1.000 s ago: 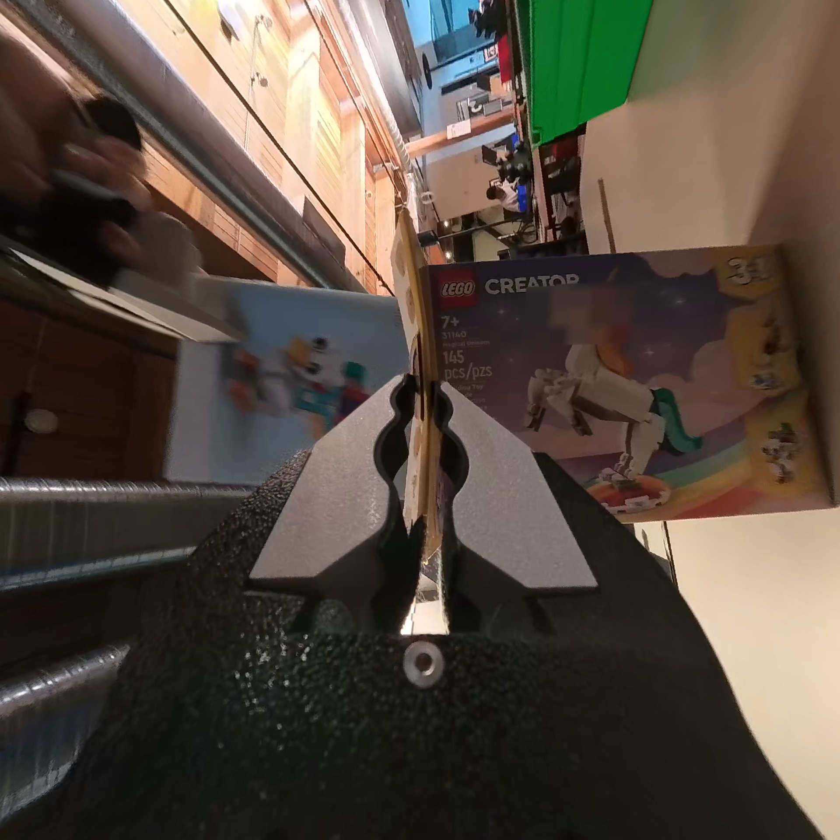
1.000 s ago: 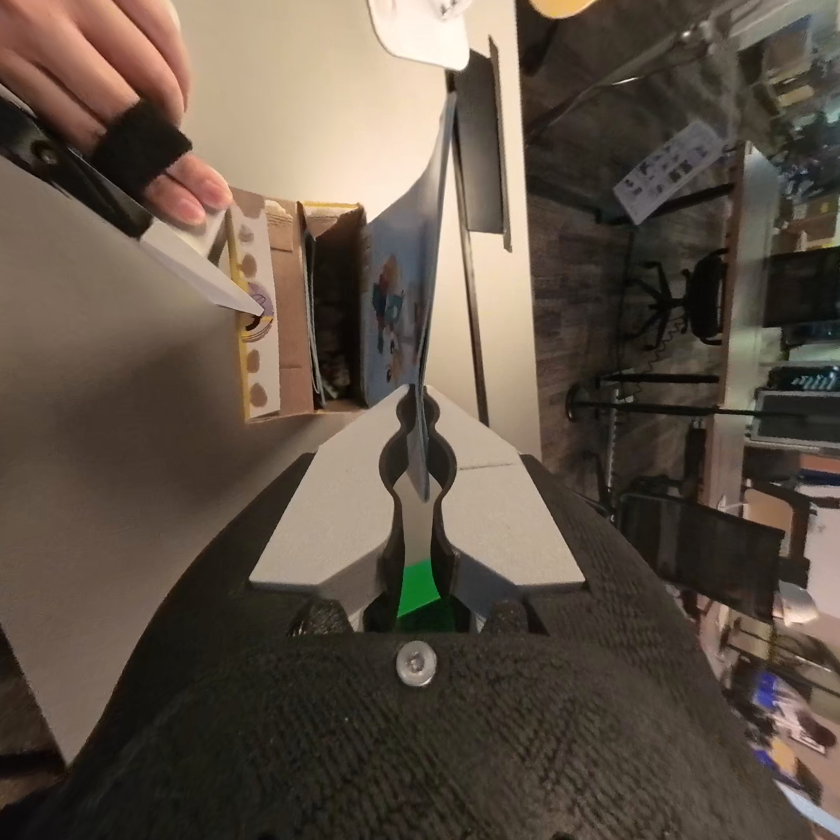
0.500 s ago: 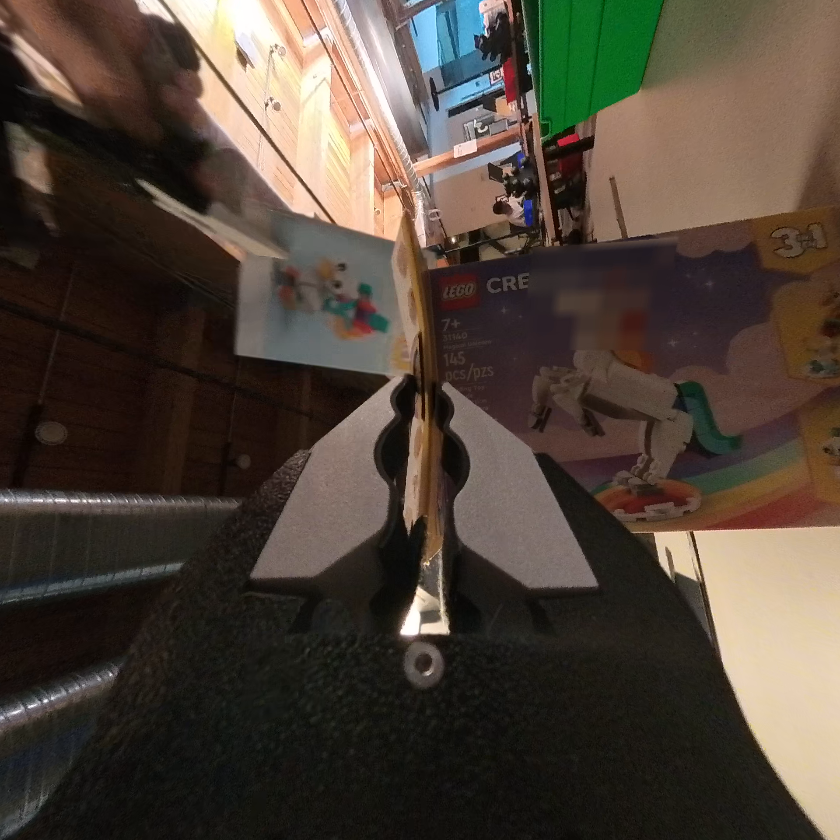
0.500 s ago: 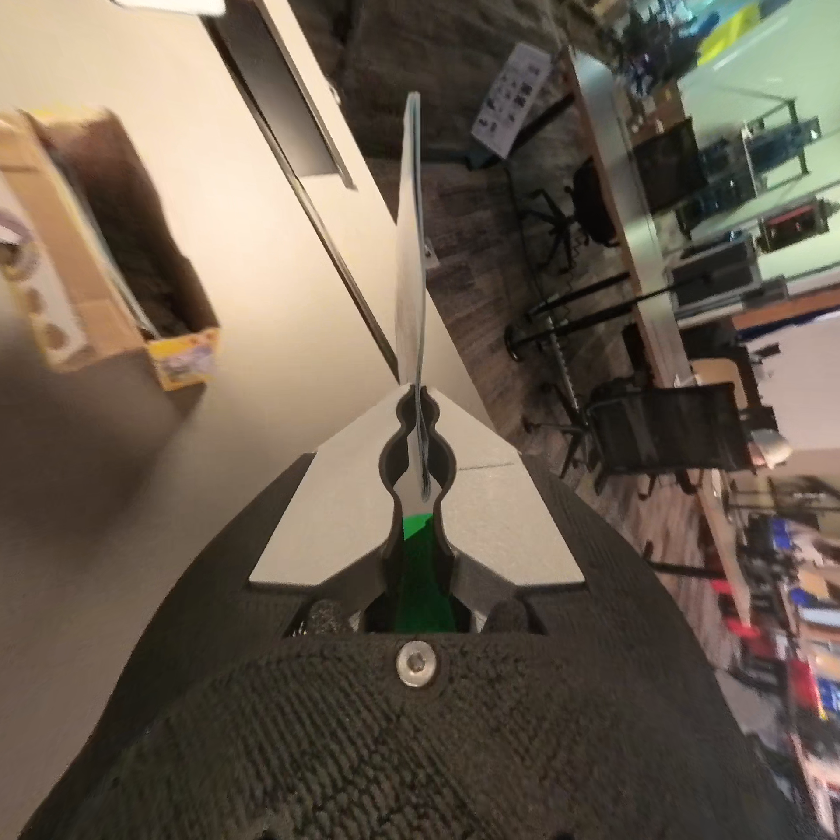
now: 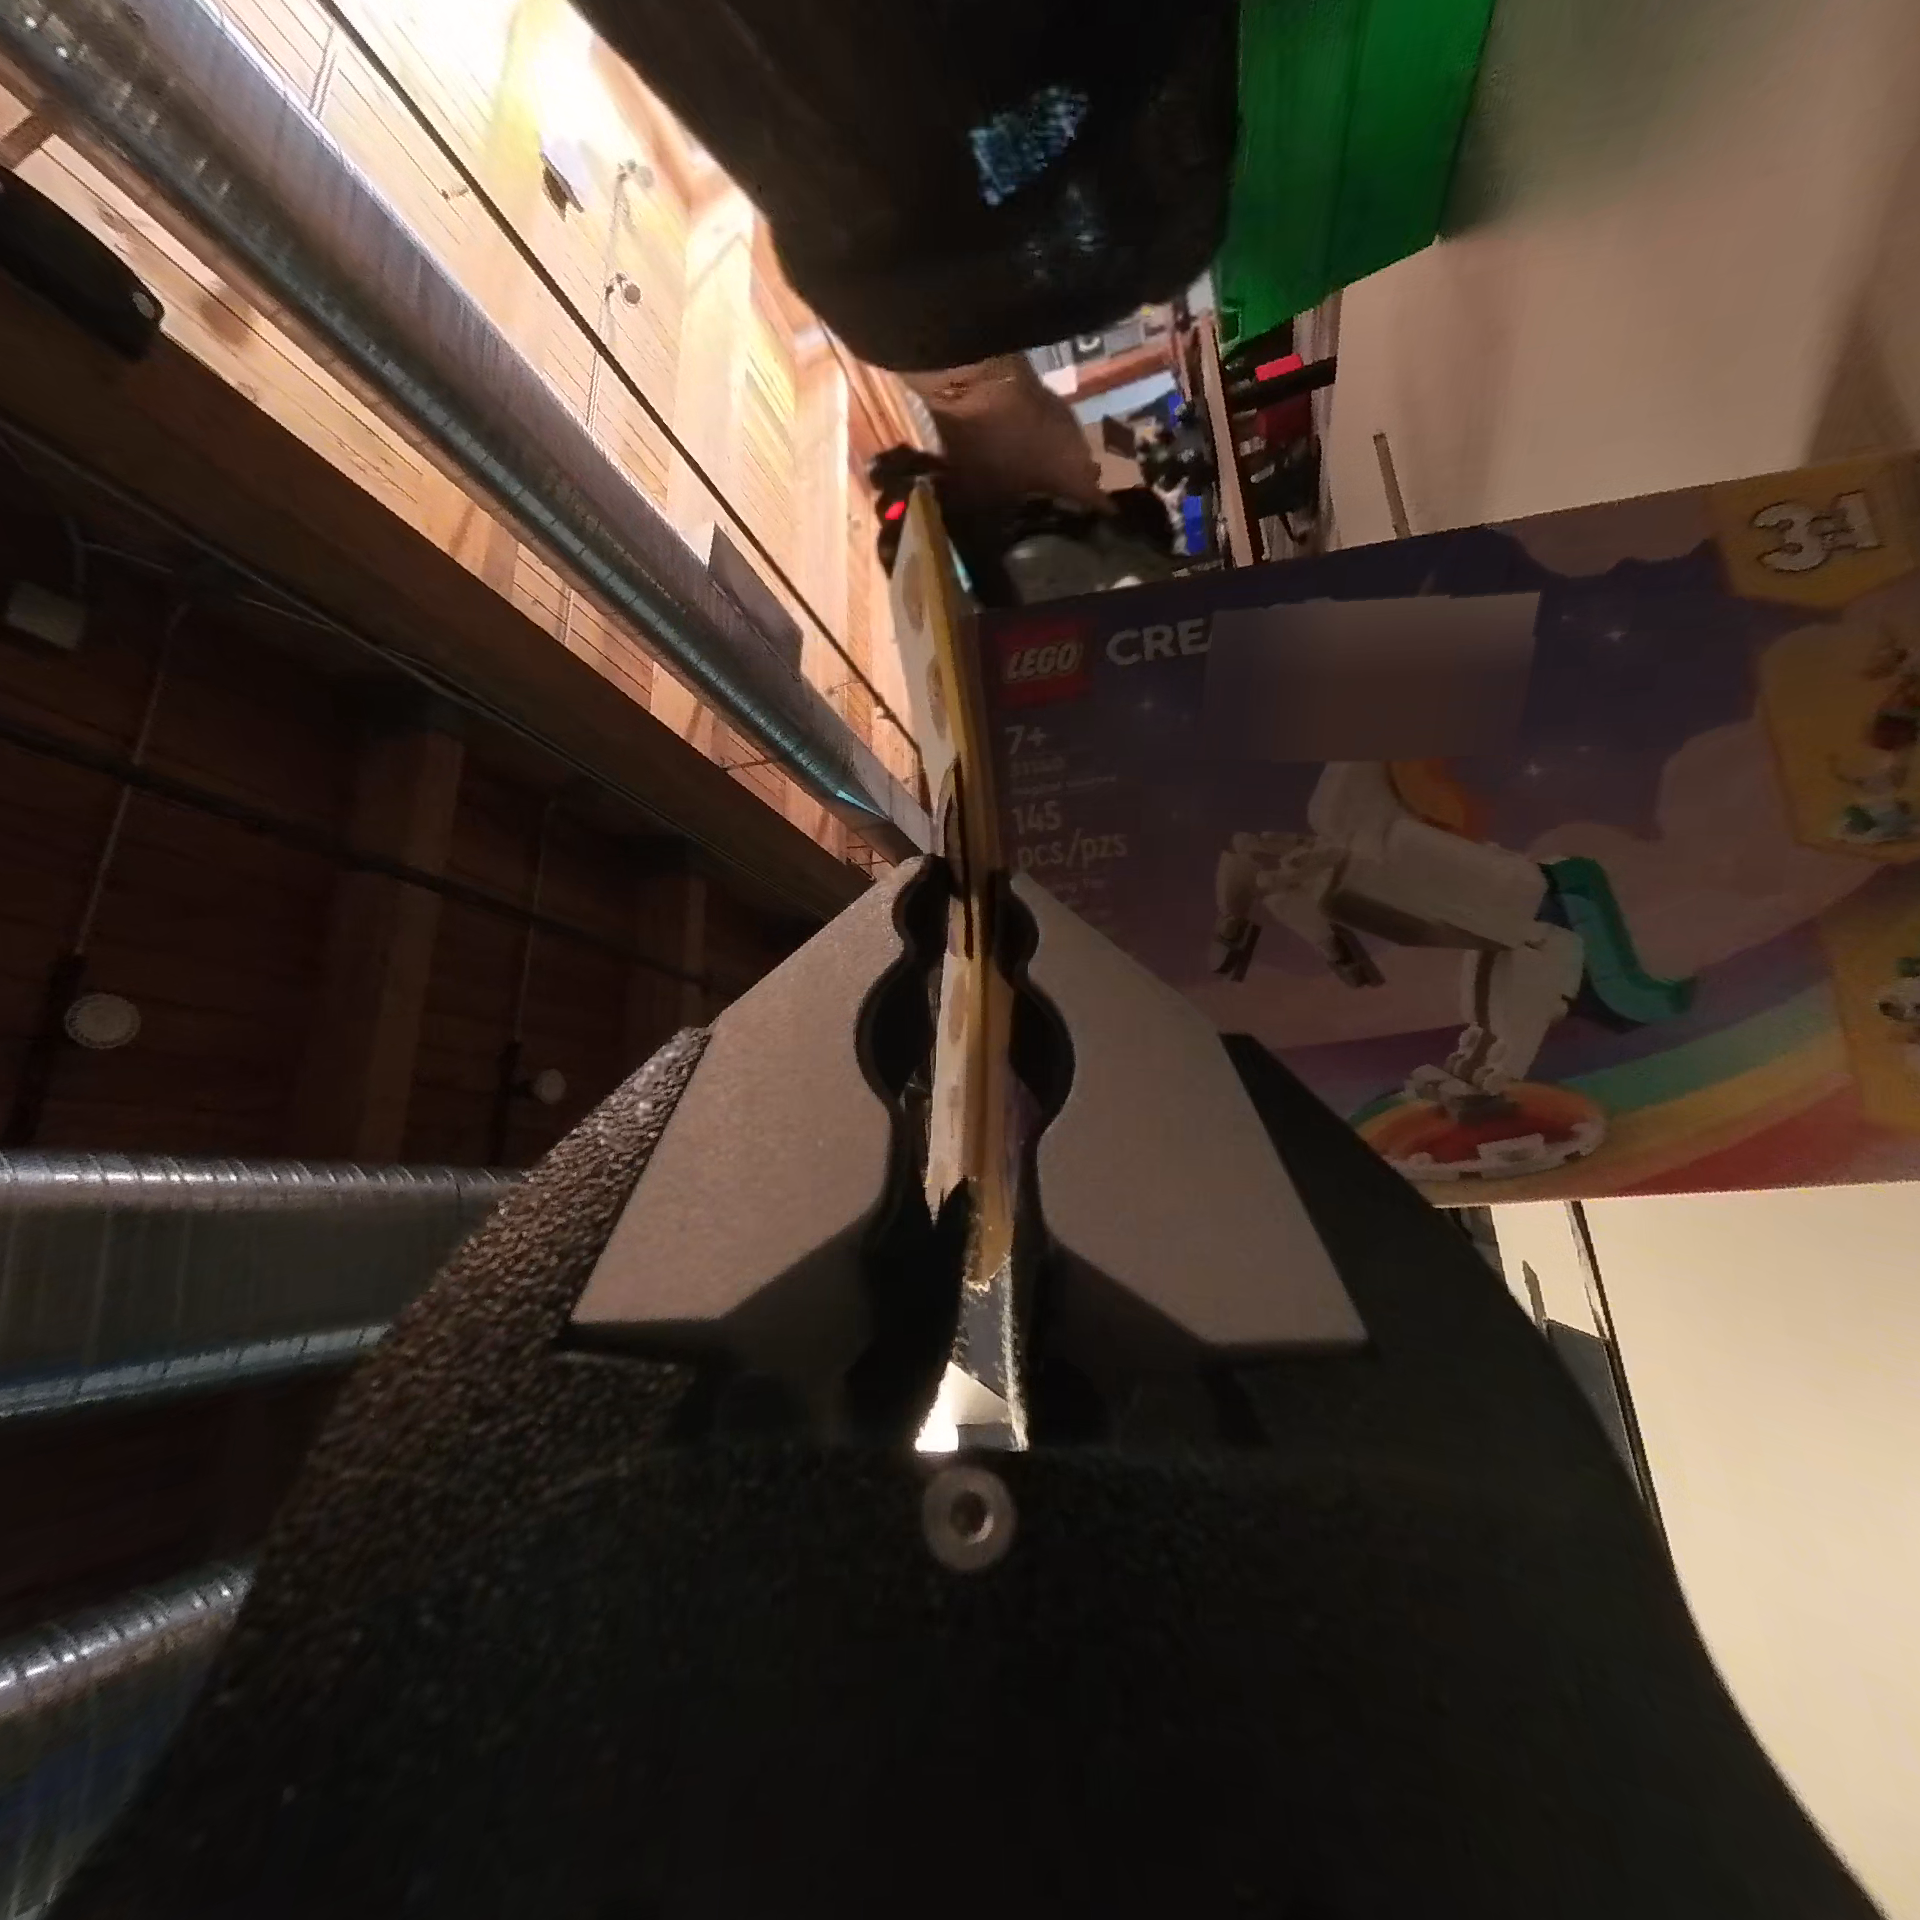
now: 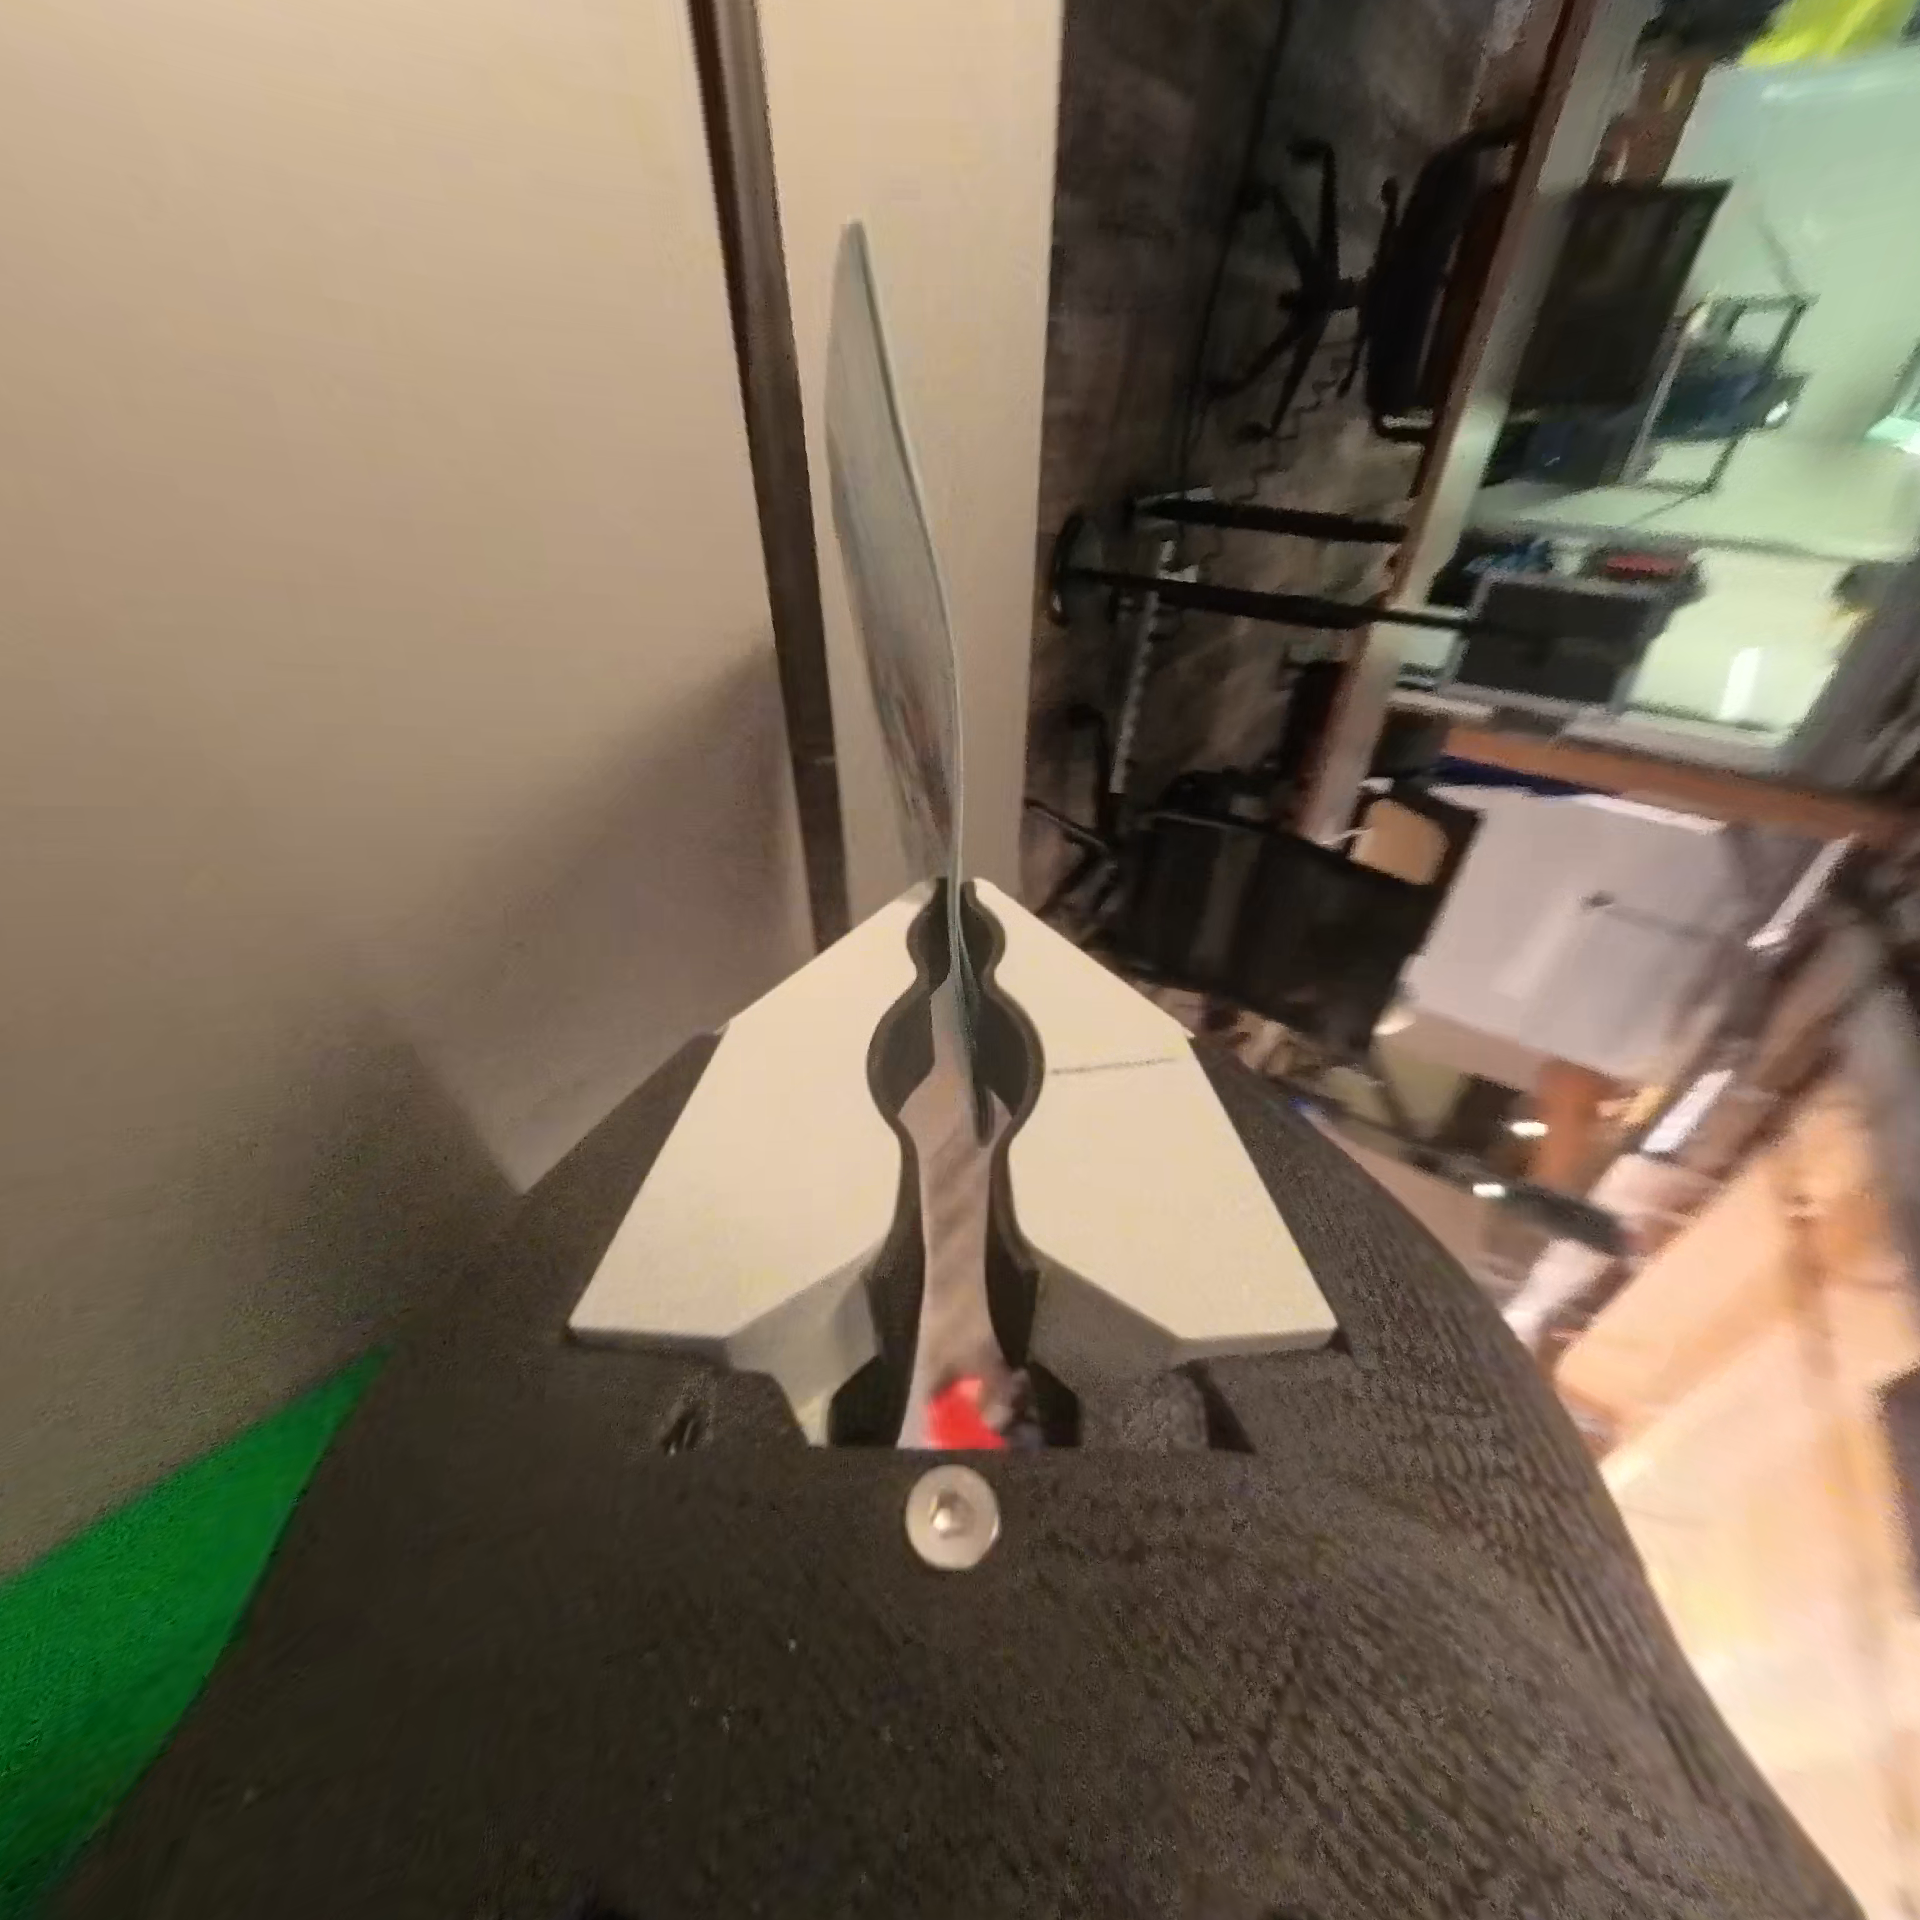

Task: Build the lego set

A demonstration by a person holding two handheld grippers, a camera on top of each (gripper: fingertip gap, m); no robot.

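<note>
My left gripper (image 5: 971,904) is shut on the torn yellow end flap (image 5: 956,997) of the lego box (image 5: 1475,904), a purple carton with a white unicorn picture that stands on the cream table (image 5: 1766,1558). My right gripper (image 6: 954,894) is shut on the thin instruction booklet (image 6: 899,582), seen edge-on and bowed, held up over the cream table (image 6: 364,520). The black body of the right gripper (image 5: 966,166) fills the top of the left wrist view, blurred. The box's inside is hidden.
A green board (image 5: 1340,145) stands behind the box; it also shows at the lower left of the right wrist view (image 6: 135,1590). The table's dark edge (image 6: 769,416) runs beside the booklet. Chairs, stands and desks (image 6: 1278,914) lie beyond it. The gap from one gripper's tips to the other's is roughly 35 centimetres.
My right gripper has drawn the booklet out of the box and swung it away over the table; the box has left its view. The left gripper holds the flap throughout, and the box has shifted slightly in its view.
</note>
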